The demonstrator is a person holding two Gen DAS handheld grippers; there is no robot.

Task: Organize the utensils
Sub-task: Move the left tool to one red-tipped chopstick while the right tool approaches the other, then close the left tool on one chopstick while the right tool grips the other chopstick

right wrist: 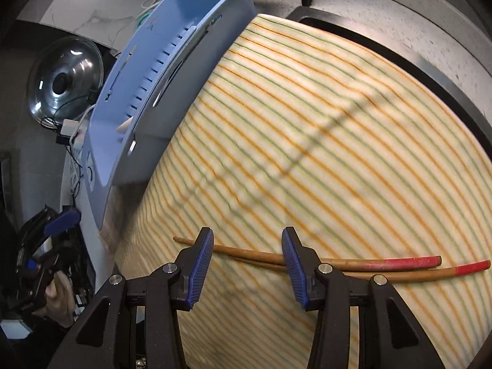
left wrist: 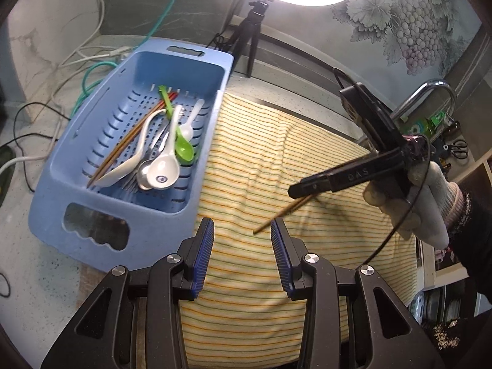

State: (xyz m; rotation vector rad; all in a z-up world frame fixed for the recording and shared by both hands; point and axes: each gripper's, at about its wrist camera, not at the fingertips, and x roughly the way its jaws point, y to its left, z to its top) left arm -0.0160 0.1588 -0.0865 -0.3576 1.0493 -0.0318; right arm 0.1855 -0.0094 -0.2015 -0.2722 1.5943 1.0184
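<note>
Where spoons (left wrist: 160, 166) crowd: blue basket (left wrist: 123, 215)

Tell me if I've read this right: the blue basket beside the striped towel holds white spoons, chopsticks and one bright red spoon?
Not quite: the coloured spoon is green, not red. The left wrist view shows the green spoon lying in the blue basket among the white spoons and chopsticks. The rest stands: the basket sits beside the striped towel.

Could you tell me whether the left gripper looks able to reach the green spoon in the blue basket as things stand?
Probably yes: the left gripper is open and empty, and the green spoon lies on top in the open blue basket.
</note>
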